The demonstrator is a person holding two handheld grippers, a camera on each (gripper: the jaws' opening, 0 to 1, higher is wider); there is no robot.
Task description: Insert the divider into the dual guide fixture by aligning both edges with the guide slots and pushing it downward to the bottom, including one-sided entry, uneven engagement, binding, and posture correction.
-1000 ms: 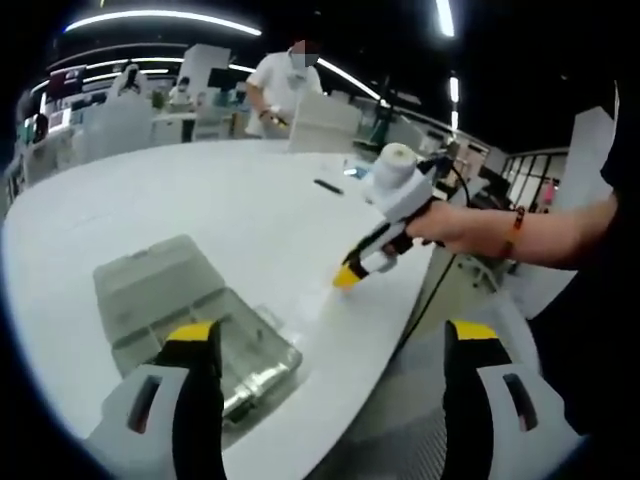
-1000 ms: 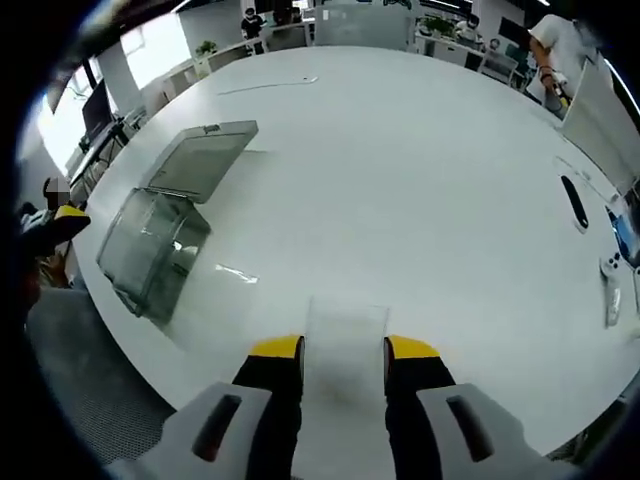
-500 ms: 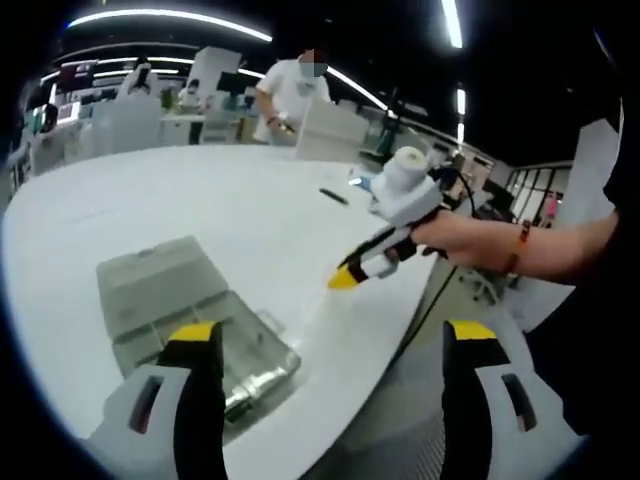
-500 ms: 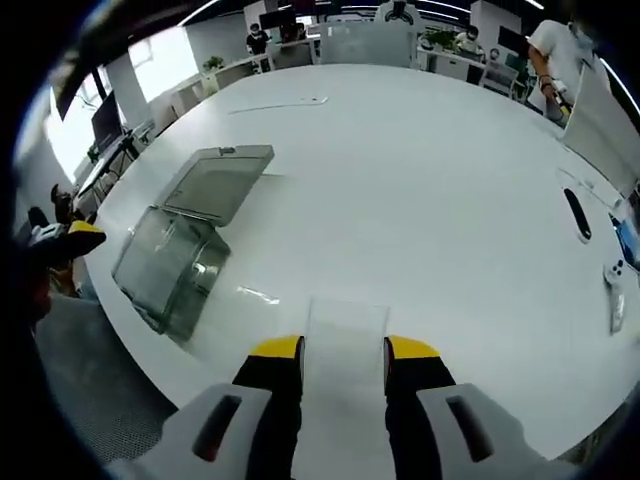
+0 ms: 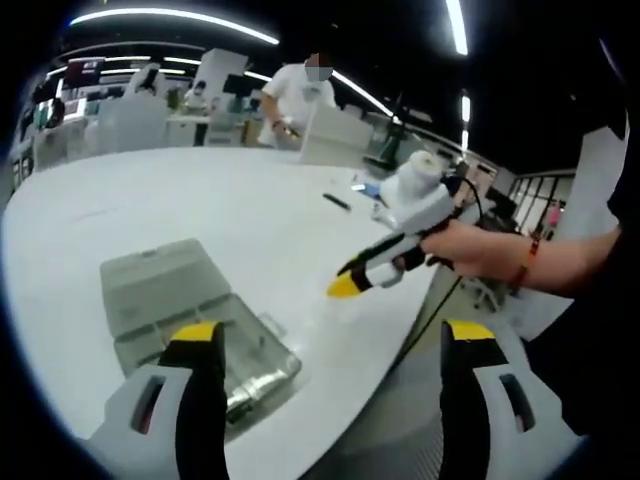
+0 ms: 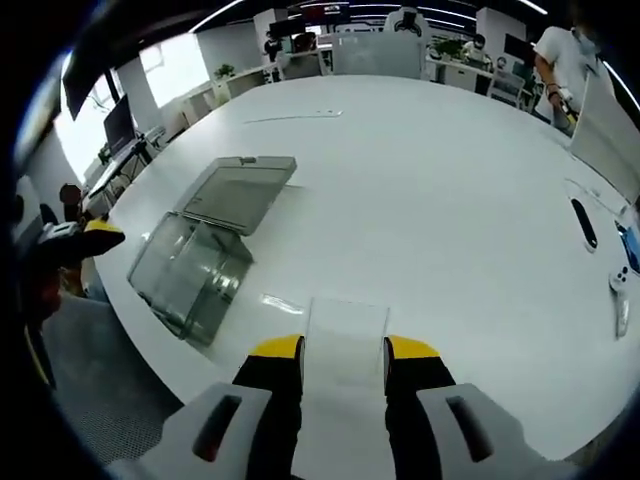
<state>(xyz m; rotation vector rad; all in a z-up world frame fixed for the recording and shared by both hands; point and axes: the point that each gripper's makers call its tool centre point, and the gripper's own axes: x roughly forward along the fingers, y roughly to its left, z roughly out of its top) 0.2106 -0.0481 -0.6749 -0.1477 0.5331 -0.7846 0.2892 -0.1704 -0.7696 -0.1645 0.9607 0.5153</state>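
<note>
While left claw (image 5: 325,340) gapes, right claw (image 6: 343,347) clamps divider (image 6: 346,330).

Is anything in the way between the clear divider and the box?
Nothing visible. The right claw holds the divider above bare table, and the open box lies off to its left.

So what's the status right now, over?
Right gripper shut on clear divider, above table. Left gripper open, empty. Fixture box open, path unobstructed.

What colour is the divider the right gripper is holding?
Clear, nearly colourless divider, best in the right gripper view, held by the right gripper.
</note>
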